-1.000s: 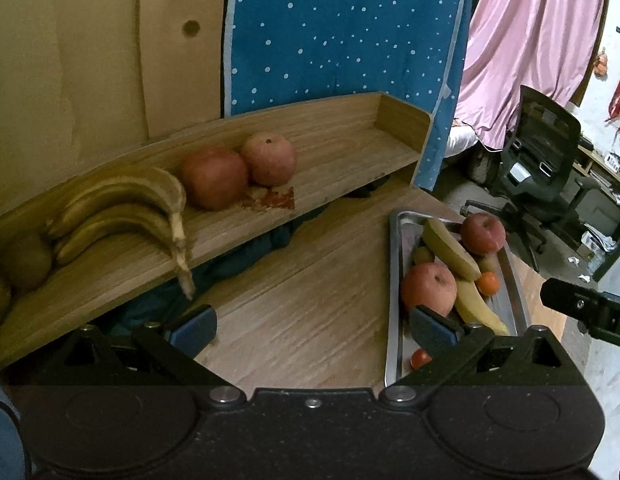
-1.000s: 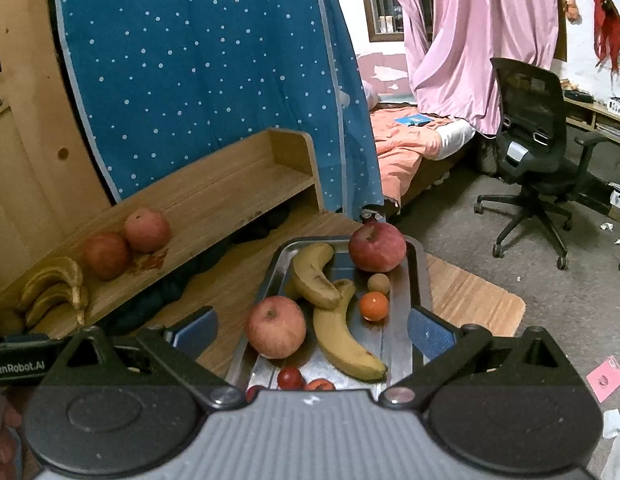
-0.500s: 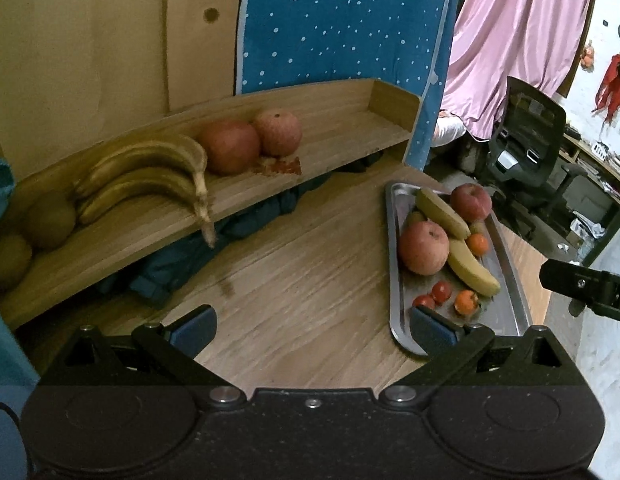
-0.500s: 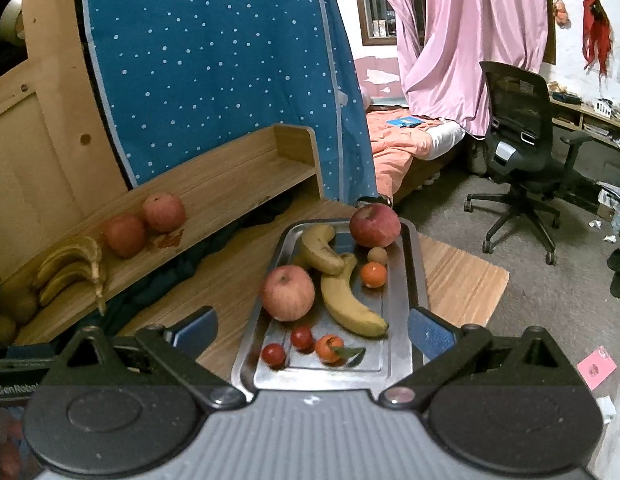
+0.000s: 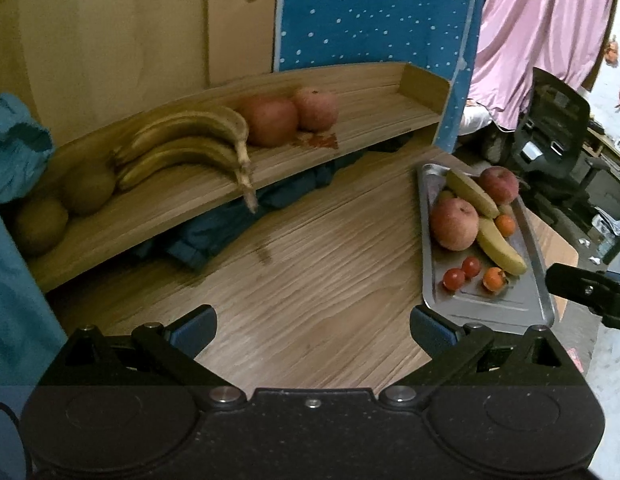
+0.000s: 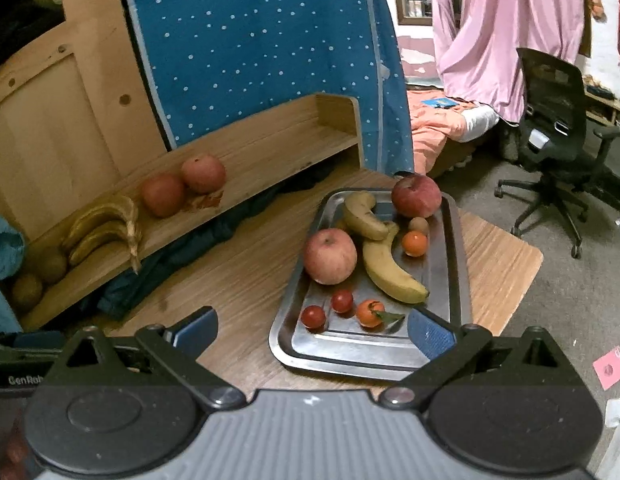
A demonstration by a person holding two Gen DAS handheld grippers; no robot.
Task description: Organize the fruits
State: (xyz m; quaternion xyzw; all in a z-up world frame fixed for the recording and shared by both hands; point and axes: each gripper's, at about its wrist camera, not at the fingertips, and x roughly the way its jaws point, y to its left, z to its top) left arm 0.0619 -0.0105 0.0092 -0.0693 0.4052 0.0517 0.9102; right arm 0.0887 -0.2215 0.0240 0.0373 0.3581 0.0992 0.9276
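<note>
A steel tray (image 6: 456, 280) on the wooden table holds two apples (image 6: 330, 256), two bananas (image 6: 392, 274), two cherry tomatoes (image 6: 342, 301), small oranges (image 6: 414, 243) and a small brown fruit. On the wooden shelf (image 5: 350, 120) lie a banana bunch (image 5: 181, 148), two apples (image 5: 269, 120) and two brown round fruits (image 5: 87, 188). My left gripper (image 5: 312, 326) hangs open over bare table, left of the tray (image 5: 486, 312). My right gripper (image 6: 312, 332) is open above the tray's near edge, holding nothing.
A blue dotted cloth (image 6: 261, 48) hangs behind the shelf. Dark blue fabric (image 5: 229, 224) is stuffed under the shelf. A black office chair (image 6: 558, 120) stands on the floor to the right, past the table edge. Teal cloth (image 5: 13, 152) sits at far left.
Both grippers have pulled back and up from the table, so the whole tray and more of the shelf now show. No fruit has moved.
</note>
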